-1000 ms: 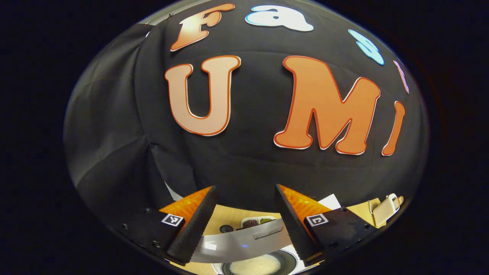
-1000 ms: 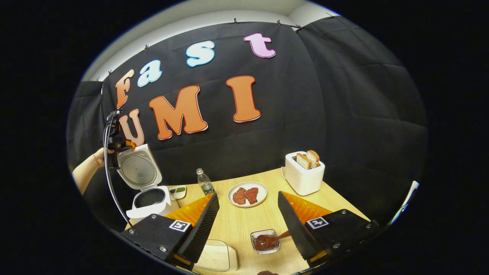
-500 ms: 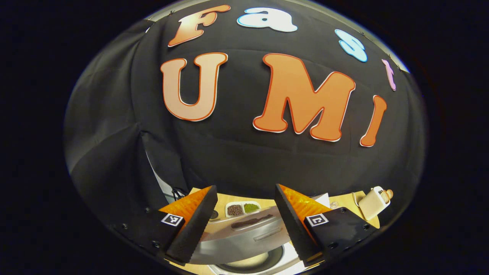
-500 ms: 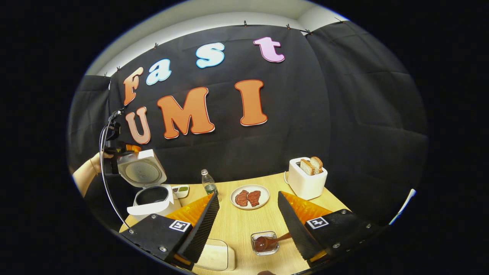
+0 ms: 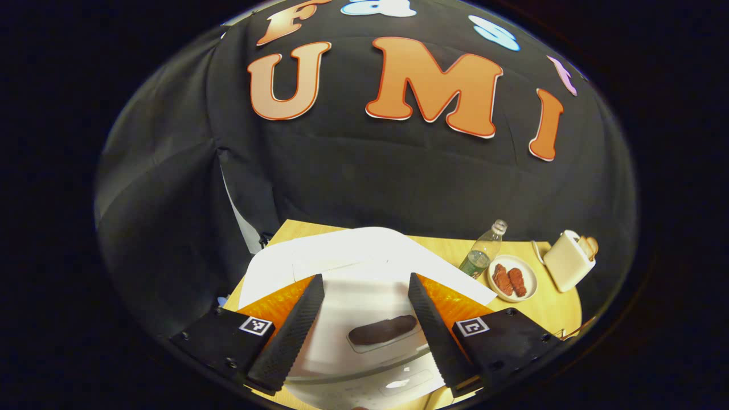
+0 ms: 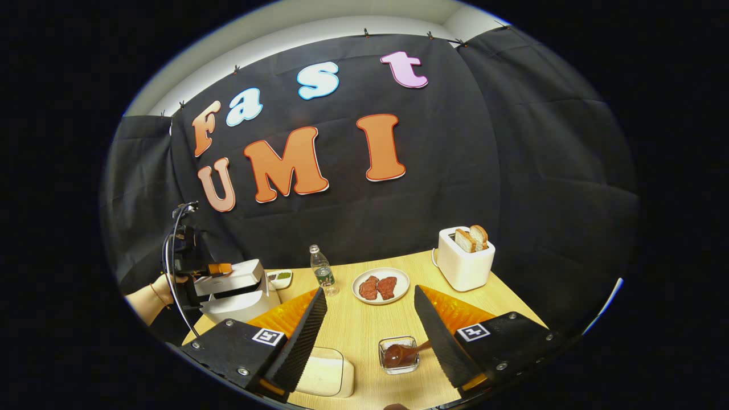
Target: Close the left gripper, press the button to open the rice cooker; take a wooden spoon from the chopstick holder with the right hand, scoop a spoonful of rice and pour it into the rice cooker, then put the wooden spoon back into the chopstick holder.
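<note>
The white rice cooker (image 6: 234,295) stands at the table's left end, its lid (image 5: 342,250) lowered almost flat on the body. My left gripper (image 5: 364,279) hovers open just over the lid, its fingers either side of a dark oval recess (image 5: 381,330). In the right gripper view the left gripper (image 6: 219,269) rests at the lid's top edge, held by a hand (image 6: 162,283). My right gripper (image 6: 369,290) is open above the table with nothing in it. The wooden spoon (image 6: 401,353) lies in a small glass holder (image 6: 398,364) near its right finger. A white box of rice (image 6: 322,373) sits beside its left finger.
A plate with meat (image 6: 380,286), a water bottle (image 6: 322,270) and a white toaster with bread (image 6: 464,262) stand along the back of the wooden table (image 6: 364,336). A small dish (image 6: 280,277) sits behind the cooker. Black cloth walls close the booth.
The cooker lid has swung down from upright to nearly flat, with the left gripper riding down on it. The right gripper has hardly moved.
</note>
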A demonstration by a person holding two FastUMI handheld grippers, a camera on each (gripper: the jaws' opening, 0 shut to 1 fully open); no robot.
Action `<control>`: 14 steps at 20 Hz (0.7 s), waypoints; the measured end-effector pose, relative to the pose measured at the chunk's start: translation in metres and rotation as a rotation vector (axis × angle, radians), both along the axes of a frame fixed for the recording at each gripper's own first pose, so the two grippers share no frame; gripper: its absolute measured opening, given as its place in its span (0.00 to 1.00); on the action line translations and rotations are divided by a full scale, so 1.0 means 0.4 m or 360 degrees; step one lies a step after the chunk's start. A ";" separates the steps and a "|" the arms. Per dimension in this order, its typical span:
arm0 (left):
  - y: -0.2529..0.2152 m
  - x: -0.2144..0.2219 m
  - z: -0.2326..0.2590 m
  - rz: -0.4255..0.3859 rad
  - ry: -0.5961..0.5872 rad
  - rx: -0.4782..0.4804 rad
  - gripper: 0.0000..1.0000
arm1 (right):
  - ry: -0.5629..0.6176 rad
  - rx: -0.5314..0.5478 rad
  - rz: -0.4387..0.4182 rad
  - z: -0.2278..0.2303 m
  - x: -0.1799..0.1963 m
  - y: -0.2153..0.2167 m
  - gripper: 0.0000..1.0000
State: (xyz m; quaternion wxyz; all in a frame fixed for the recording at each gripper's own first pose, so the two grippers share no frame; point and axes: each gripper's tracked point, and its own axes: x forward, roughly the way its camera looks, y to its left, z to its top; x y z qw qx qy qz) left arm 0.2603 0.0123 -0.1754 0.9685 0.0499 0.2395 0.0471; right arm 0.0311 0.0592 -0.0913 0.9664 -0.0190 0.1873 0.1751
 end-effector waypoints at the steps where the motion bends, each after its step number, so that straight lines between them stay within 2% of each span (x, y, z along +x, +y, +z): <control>1: -0.005 -0.005 -0.024 0.0017 0.0012 0.0014 1.00 | 0.0015 0.0000 -0.0003 -0.008 -0.007 -0.004 0.95; 4: -0.002 -0.013 -0.066 0.0046 0.0035 0.0089 1.00 | 0.0040 0.0008 -0.0017 -0.020 -0.024 -0.023 0.95; 8: -0.001 -0.020 -0.085 0.0098 -0.0001 0.0029 1.00 | 0.0054 0.0019 -0.0048 -0.028 -0.029 -0.044 0.95; 14: -0.007 -0.016 -0.078 0.0045 -0.0081 0.0110 1.00 | 0.0090 -0.0021 -0.0071 -0.062 -0.045 -0.061 0.95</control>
